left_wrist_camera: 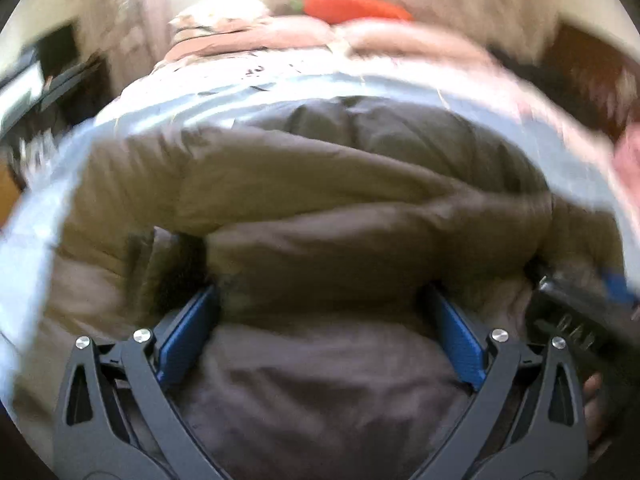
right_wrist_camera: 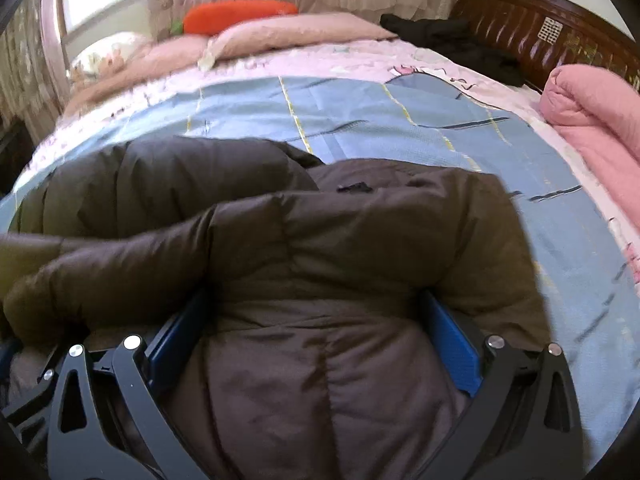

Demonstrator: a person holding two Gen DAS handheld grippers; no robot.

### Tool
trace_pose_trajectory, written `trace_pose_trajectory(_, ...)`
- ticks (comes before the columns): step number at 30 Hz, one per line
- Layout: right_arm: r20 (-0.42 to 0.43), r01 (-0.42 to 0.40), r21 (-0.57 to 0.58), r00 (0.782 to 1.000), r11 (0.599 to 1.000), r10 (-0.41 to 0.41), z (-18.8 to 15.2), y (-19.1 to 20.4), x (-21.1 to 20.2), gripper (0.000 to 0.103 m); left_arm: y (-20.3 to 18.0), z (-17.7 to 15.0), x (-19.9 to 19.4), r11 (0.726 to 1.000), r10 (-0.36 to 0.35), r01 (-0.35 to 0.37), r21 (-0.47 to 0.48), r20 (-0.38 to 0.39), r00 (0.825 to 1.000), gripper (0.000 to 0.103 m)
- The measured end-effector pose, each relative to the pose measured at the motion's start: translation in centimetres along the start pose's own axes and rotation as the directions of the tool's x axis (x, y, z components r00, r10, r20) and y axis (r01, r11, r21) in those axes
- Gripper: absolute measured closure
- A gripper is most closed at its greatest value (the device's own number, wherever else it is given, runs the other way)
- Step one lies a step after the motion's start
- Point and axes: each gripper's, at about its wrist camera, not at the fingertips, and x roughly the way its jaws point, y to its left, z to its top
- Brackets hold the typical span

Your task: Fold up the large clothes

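A brown puffer jacket (right_wrist_camera: 320,240) lies on a blue bedspread (right_wrist_camera: 400,120), its length running left to right. Both the left gripper (left_wrist_camera: 320,336) and right gripper (right_wrist_camera: 316,332) hang spread wide directly over its near edge (neither pinching fabric), side by side.

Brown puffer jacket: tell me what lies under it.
The brown puffer jacket lies on a blue-and-pink bedsheet, which shows around its far and right edges. Whatever is directly beneath the jacket is covered, so nothing else can be confirmed.
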Motion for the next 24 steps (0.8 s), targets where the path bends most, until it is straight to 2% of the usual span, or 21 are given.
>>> trace_pose_trajectory(2, -0.003, -0.027, 0.043, 1.0, 0.999, 0.027, -0.4, -1.6, -5.3, 0.001, 0.6, 0.5, -6.7, 0.995, 0.046, -0.052, 0.084, 0.073, 0.996, 0.002)
trace_pose_trajectory(3, 0.013, -0.105, 0.097, 0.994, 0.99, 0.105, -1.1, -3.1, -8.5, 0.001, 1.3, 0.3, -10.8, 0.992, 0.005, -0.018, 0.124, 0.104, 0.995, 0.002)
trace_pose_trajectory(5, -0.003, -0.292, 0.206, 0.954, 0.934, 0.3, -3.5, -5.9, -13.4, 0.001, 3.3, -0.8, -17.2, 0.991, -0.068, 0.048, 0.126, 0.164, 0.984, 0.002)
trace_pose_trajectory(6, -0.016, -0.359, 0.257, 0.927, 0.897, 0.375, -5.3, -7.2, -15.3, 0.001, 5.2, -2.2, -20.8, 0.994, -0.096, 0.083, 0.076, 0.182, 0.979, 0.002)
trace_pose_trajectory(7, -0.019, -0.373, 0.311, 0.917, 0.874, 0.397, -7.5, -8.6, -17.2, 0.001, 6.8, -3.6, -22.4, 0.993, -0.121, 0.119, 0.024, 0.146, 0.982, 0.002)
trace_pose_trajectory(9, -0.031, -0.325, 0.412, 0.929, 0.851, 0.369, -11.9, -10.8, -19.5, 0.001, 9.9, -7.0, -23.1, 0.979, -0.186, 0.185, -0.082, -0.004, 0.983, 0.002)
trace_pose_trajectory(10, -0.049, -0.297, 0.449, 0.933, 0.842, 0.356, -13.6, -11.5, -20.1, 0.001, 11.1, -8.7, -23.0, 0.972, -0.206, 0.199, -0.128, -0.045, 0.978, 0.002)
trace_pose_trajectory(13, -0.134, -0.167, 0.583, 0.946, 0.795, 0.297, -20.8, -14.4, -20.7, 0.001, 15.9, -16.2, -22.0, 0.945, -0.202, 0.155, -0.288, -0.14, 0.969, 0.002)
trace_pose_trajectory(15, -0.215, -0.082, 0.638, 0.936, 0.766, 0.278, -25.1, -15.7, -19.7, 0.001, 18.8, -20.4, -21.2, 0.905, -0.231, 0.145, -0.399, -0.177, 0.957, 0.002)
trace_pose_trajectory(17, -0.253, -0.051, 0.677, 0.921, 0.734, 0.296, -27.7, -16.3, -18.4, 0.001, 22.0, -24.5, -20.5, 0.826, -0.274, 0.139, -0.546, -0.173, 0.946, 0.002)
trace_pose_trajectory(18, -0.259, -0.043, 0.701, 0.915, 0.711, 0.31, -28.9, -16.6, -17.8, 0.001, 22.8, -25.7, -20.3, 0.796, -0.29, 0.142, -0.589, -0.165, 0.943, 0.002)
trace_pose_trajectory(19, -0.252, -0.049, 0.719, 0.911, 0.693, 0.326, -29.5, -16.5, -17.6, 0.001, 24.1, -27.5, -20.1, 0.746, -0.311, 0.15, -0.649, -0.14, 0.94, 0.002)
trace_pose_trajectory(22, -0.164, -0.115, 0.773, 0.914, 0.624, 0.371, -30.7, -16.3, -16.7, 0.001, 25.7, -30.4, -19.6, 0.67, -0.343, 0.188, -0.718, -0.074, 0.936, 0.002)
trace_pose_trajectory(24, -0.107, -0.17, 0.784, 0.911, 0.598, 0.399, -30.9, -15.7, -15.9, 0.001, 26.1, -32.0, -18.6, 0.613, -0.377, 0.227, -0.757, -0.028, 0.926, 0.002)
